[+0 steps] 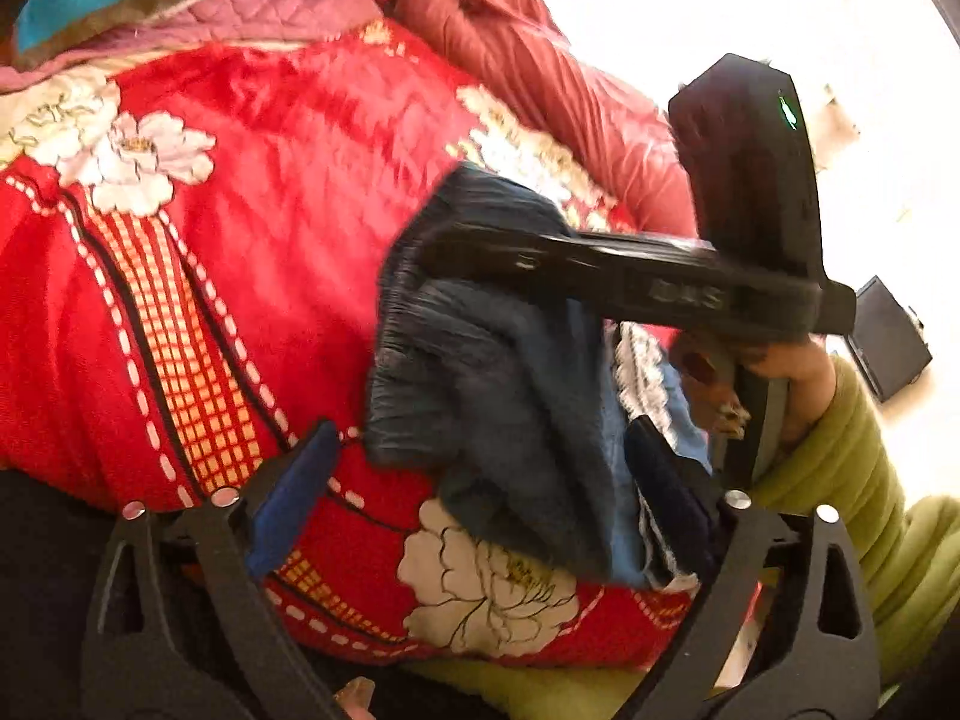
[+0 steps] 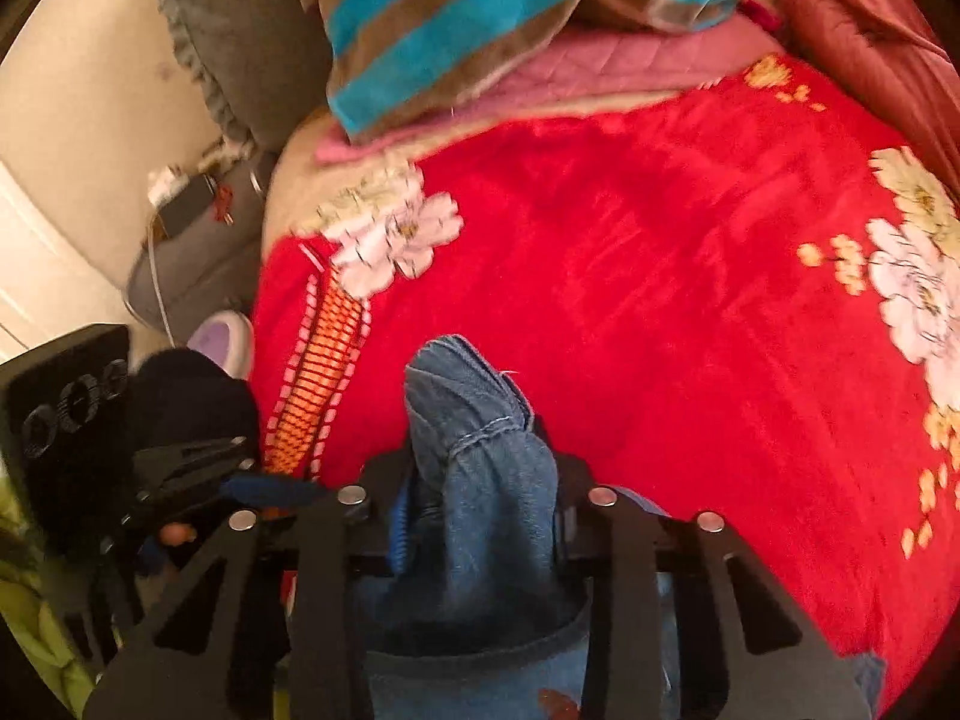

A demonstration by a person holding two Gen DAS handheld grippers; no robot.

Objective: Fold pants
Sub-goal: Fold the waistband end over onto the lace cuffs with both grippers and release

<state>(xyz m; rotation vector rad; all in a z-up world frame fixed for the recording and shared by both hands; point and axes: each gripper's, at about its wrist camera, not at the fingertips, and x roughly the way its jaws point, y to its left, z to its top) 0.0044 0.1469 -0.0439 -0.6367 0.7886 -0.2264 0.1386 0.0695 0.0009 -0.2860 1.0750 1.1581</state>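
Note:
The blue denim pants (image 1: 498, 384) hang bunched above a red floral blanket (image 1: 252, 192). In the left wrist view my left gripper (image 1: 480, 480) is open, its blue-padded fingers (image 1: 294, 492) spread wide with the pants hanging between them. My right gripper crosses that view as a black body (image 1: 600, 264) above the pants. In the right wrist view my right gripper (image 2: 480, 468) is shut on a bunch of the pants (image 2: 474, 438), held above the blanket (image 2: 660, 276). My left gripper (image 2: 198, 462) shows at the lower left there.
A striped blue and brown pillow (image 2: 456, 18) and a pink quilt (image 2: 600, 66) lie at the head of the bed. A maroon duvet (image 1: 540, 66) lies along the far side. A grey cushion (image 2: 240, 36) and a bedside shelf (image 2: 192, 204) stand at the left.

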